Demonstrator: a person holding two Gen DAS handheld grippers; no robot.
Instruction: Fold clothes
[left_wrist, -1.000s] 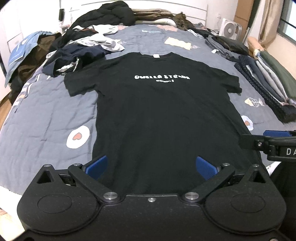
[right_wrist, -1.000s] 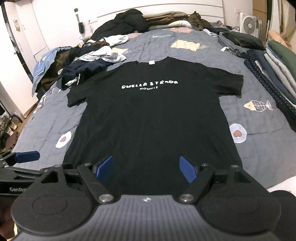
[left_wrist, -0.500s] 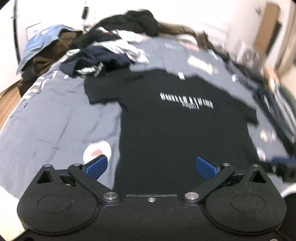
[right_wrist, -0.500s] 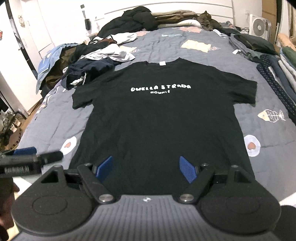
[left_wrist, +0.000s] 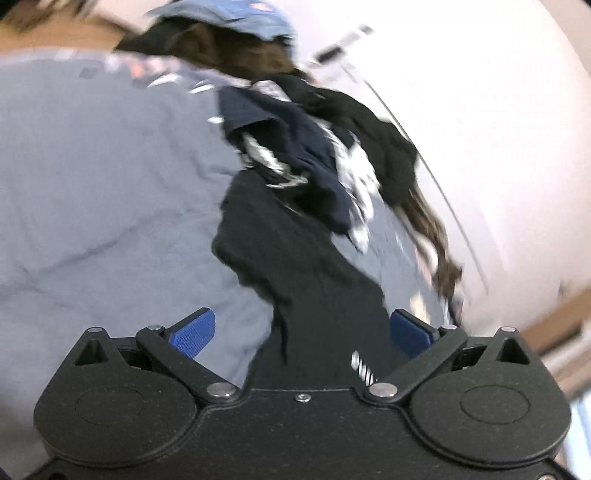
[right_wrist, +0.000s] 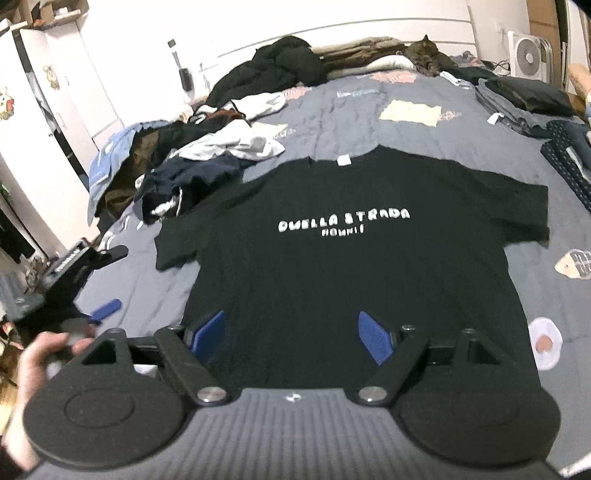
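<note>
A black T-shirt (right_wrist: 354, 266) with white lettering lies flat, front up, on the grey quilted bed. My right gripper (right_wrist: 293, 334) hovers open above its hem, nothing between the blue pads. The left gripper (right_wrist: 79, 288) shows at the left of the right wrist view, rolled on its side beside the shirt's left edge, with a hand (right_wrist: 40, 365) under it. In the blurred, tilted left wrist view the left gripper (left_wrist: 301, 332) is open, the T-shirt (left_wrist: 295, 266) sleeve and side ahead of it, nothing held.
A heap of unfolded clothes (right_wrist: 207, 166) sits left of the shirt, with dark jackets (right_wrist: 280, 70) by the headboard. Folded garments (right_wrist: 524, 99) line the bed's right side. A white fan (right_wrist: 528, 55) stands far right. The grey quilt (right_wrist: 554, 221) shows fish and heart patches.
The left gripper swung left and down off the shirt's hem toward its left side, rolling strongly. The right gripper drifted left over the hem. Both stayed open.
</note>
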